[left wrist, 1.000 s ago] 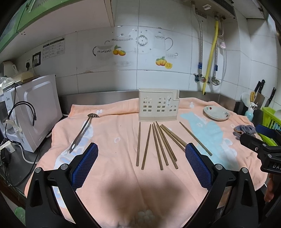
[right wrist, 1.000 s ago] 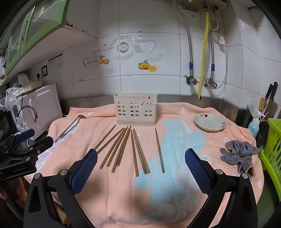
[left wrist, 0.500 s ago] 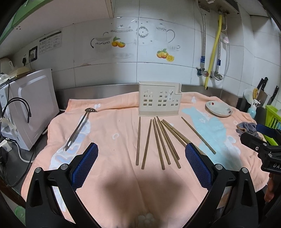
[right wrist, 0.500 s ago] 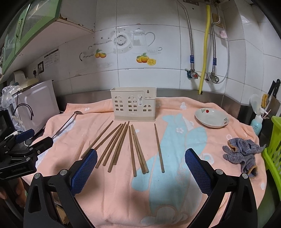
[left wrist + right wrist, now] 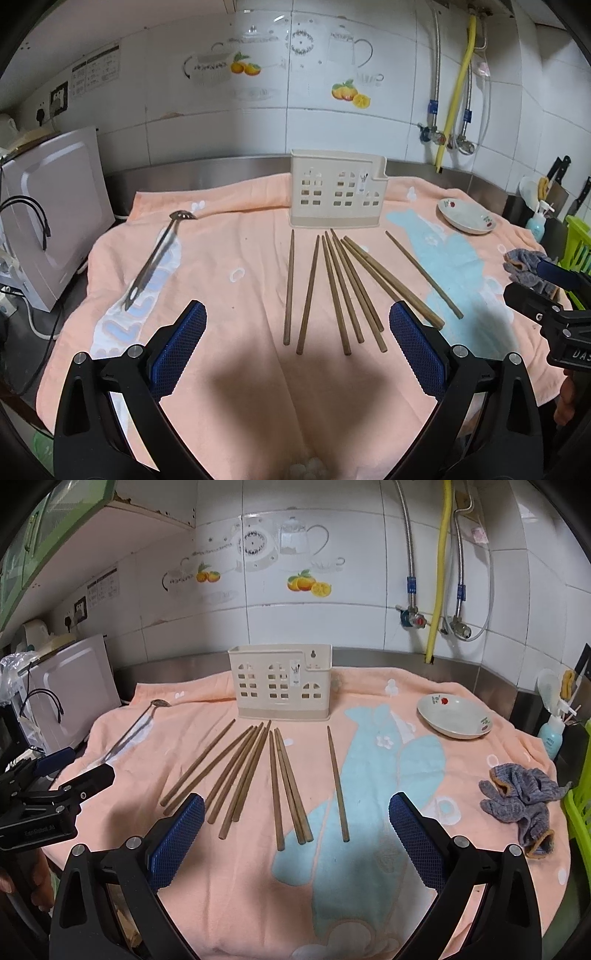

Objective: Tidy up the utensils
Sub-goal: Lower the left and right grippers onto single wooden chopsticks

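Chopsticks [image 5: 334,291] nearer both wide-spread claws than before

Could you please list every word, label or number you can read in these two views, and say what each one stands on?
"DAS", cut off by the frame edge: on the black body of the right gripper.
Faint lettering on the black body of the left gripper: too blurred to read.
White printed wall chart beside the socket: too small to read.
Small sticker on the beige plastic utensil holder: unreadable.
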`<move>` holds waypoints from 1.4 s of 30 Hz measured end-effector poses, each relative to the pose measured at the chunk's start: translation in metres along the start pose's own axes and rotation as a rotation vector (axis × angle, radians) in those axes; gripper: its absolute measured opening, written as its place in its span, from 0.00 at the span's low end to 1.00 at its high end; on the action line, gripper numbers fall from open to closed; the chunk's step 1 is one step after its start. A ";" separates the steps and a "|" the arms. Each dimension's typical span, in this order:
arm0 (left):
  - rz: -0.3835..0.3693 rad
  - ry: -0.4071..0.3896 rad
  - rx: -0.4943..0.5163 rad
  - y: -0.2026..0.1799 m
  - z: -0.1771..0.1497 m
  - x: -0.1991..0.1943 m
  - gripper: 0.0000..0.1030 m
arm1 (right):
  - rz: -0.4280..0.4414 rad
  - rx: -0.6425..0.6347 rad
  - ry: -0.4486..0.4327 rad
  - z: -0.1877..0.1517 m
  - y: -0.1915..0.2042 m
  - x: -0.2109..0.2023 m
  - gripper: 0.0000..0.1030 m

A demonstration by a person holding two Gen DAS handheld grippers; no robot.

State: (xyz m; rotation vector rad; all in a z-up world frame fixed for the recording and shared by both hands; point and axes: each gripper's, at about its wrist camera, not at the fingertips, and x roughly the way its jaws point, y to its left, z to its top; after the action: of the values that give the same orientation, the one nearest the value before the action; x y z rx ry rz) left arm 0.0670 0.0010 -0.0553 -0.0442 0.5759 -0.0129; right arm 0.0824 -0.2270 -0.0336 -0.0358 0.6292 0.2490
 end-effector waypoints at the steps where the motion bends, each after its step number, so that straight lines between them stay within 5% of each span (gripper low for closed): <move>1: -0.003 0.012 0.000 0.000 0.000 0.005 0.95 | 0.000 0.001 0.009 0.000 -0.001 0.003 0.94; 34: -0.008 0.205 -0.023 0.022 -0.005 0.098 0.93 | -0.008 0.028 0.218 -0.017 -0.052 0.091 0.92; 42: -0.030 0.225 0.000 0.021 0.001 0.115 0.80 | 0.005 0.030 0.261 -0.016 -0.057 0.117 0.75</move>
State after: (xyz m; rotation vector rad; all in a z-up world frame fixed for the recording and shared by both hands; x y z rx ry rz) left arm 0.1644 0.0194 -0.1182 -0.0514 0.7998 -0.0471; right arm 0.1780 -0.2585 -0.1171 -0.0380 0.8922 0.2414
